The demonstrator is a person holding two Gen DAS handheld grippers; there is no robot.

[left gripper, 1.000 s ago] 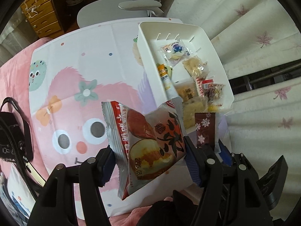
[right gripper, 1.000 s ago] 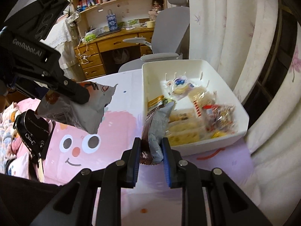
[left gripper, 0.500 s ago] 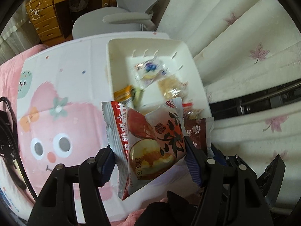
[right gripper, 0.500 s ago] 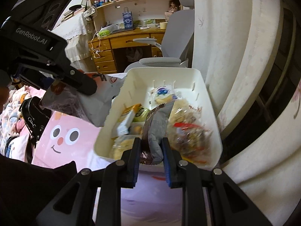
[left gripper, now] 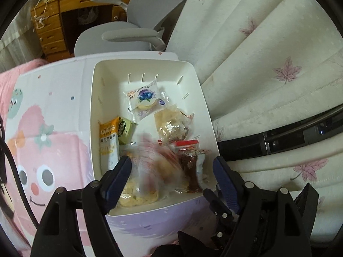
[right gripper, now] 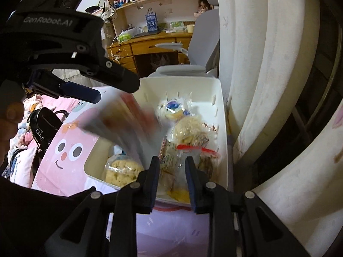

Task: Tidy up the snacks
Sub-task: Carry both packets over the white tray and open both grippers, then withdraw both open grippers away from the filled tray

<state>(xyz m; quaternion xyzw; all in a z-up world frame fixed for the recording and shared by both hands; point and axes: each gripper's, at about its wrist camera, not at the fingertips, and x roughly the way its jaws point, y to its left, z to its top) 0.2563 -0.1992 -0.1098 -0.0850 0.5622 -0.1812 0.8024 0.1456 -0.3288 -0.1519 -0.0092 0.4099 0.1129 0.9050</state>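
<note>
1. Bin [left gripper: 150,68], white and open-topped, stands on the counter [left gripper: 53,85] straight below both pairs of jaws, its long axis running away from them.
2. Left gripper [left gripper: 171,171] is opening; the red snack bag [left gripper: 154,162], a blur between the spread pads and touching neither, is over the bin's near end.
3. Right gripper [right gripper: 172,167] is opening too, nothing pinched; the brown packet [left gripper: 191,169] lies in the bin's near right corner.
</note>
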